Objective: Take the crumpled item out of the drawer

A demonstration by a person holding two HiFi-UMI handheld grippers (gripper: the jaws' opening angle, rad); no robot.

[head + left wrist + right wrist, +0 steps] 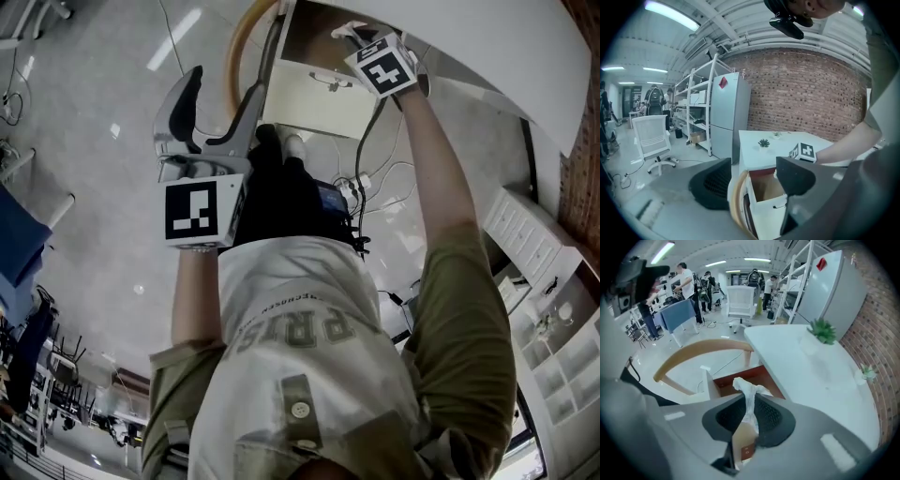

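A crumpled white item (746,386) sticks up from between the jaws of my right gripper (750,404), which is shut on it. Right below it is the open drawer (723,385), with a brown inside and a white front (314,103), under the white table. In the head view the right gripper (361,39) reaches over the drawer at arm's length. My left gripper (217,98) hangs back near my body, well short of the drawer (764,187). Its jaws stand open around nothing (752,180).
A curved wooden chair back (693,355) stands just in front of the drawer. The white table top (820,376) carries a small plant (821,330). Cables (375,183) lie on the floor below. A grey fridge (729,112) and a white office chair (651,136) stand further off.
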